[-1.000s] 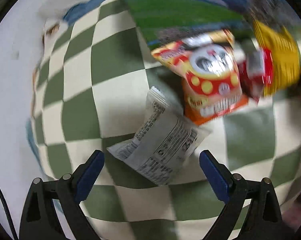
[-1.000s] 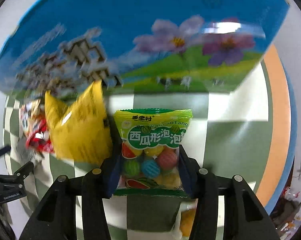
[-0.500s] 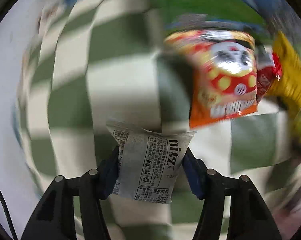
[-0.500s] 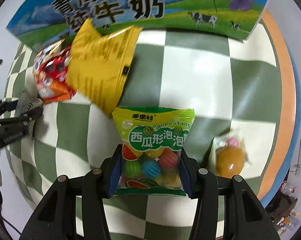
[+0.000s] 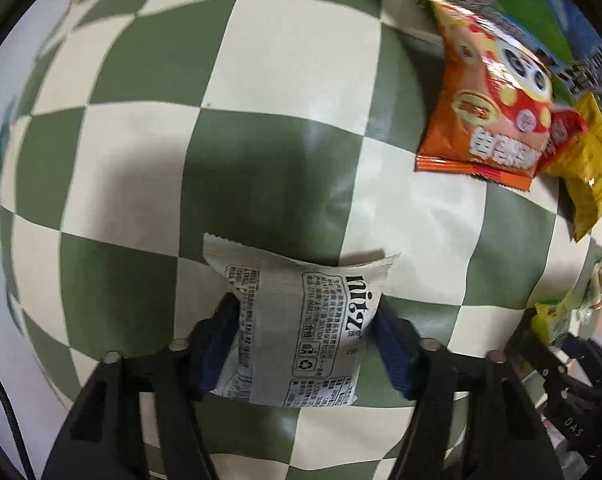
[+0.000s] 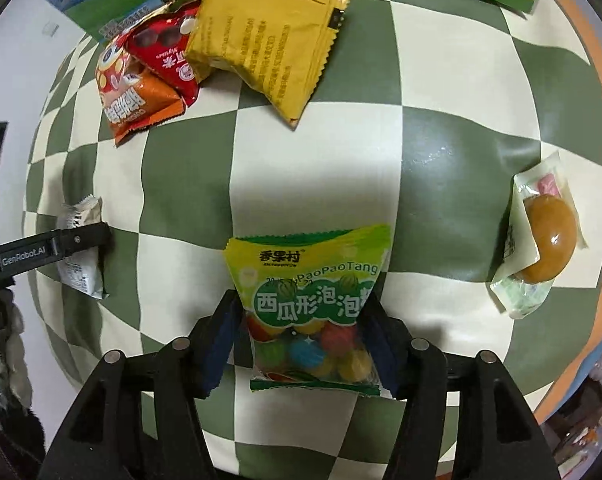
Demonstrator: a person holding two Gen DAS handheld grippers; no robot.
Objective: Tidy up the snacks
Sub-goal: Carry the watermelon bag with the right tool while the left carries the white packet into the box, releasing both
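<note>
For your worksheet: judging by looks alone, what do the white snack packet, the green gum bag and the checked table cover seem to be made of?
White snack packet: matte plastic or paper-like film, seemingly; crimped zigzag end, soft creases.
Green gum bag: glossy plastic film, clear lower part showing coloured balls.
Checked table cover: probably vinyl or oilcloth; smooth, with soft shiny highlights.
</note>
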